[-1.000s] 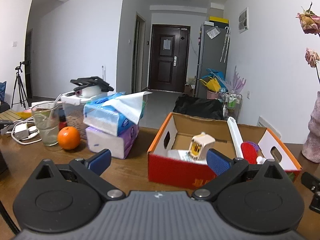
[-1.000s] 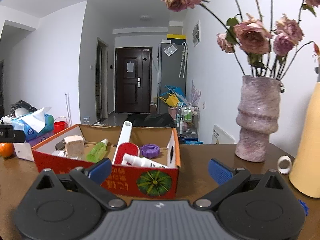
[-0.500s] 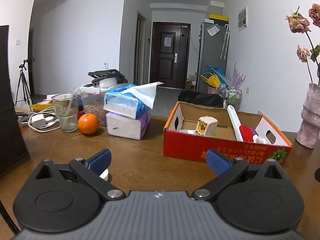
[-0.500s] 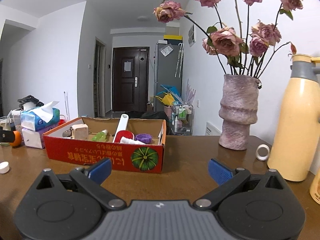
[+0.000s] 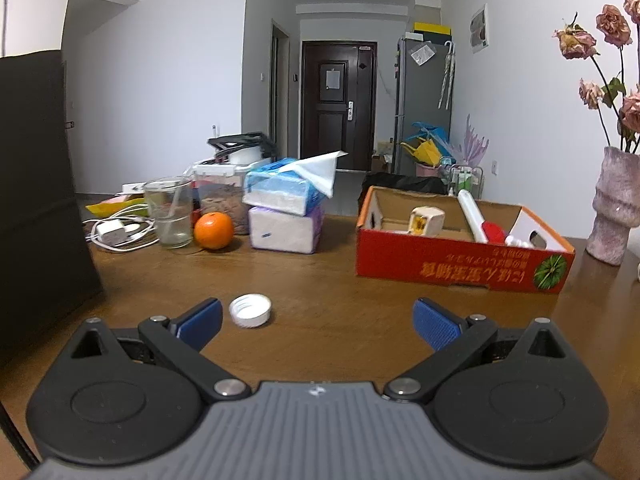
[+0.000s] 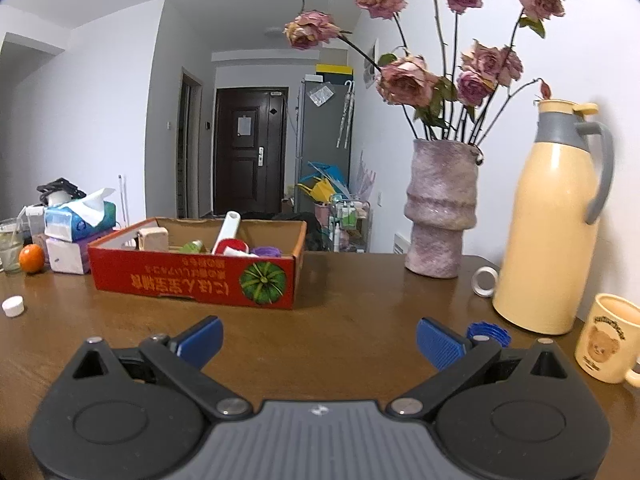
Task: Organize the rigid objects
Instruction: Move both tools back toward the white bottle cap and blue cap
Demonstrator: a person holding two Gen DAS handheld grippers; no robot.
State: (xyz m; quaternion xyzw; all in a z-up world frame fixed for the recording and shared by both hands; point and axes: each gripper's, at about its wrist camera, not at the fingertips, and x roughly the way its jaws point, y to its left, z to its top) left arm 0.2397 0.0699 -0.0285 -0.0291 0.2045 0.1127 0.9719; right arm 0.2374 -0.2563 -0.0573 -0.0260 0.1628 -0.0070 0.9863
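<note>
A red cardboard box stands on the brown table and also shows in the right wrist view; it holds a beige plug, a white tube, a green bottle, and red and purple items. A white bottle cap lies on the table just ahead of my left gripper, near its left finger; it also shows in the right wrist view. My left gripper is open and empty. My right gripper is open and empty; a blue cap lies beside its right finger, and a tape ring stands further back.
Tissue packs, an orange, a glass and a charger cable sit at the back left. A dark object stands at far left. A vase, a thermos and a mug stand at the right.
Both grippers have pulled back from the red box, which now looks smaller and farther. The white cap, the blue cap and the mug have come into view.
</note>
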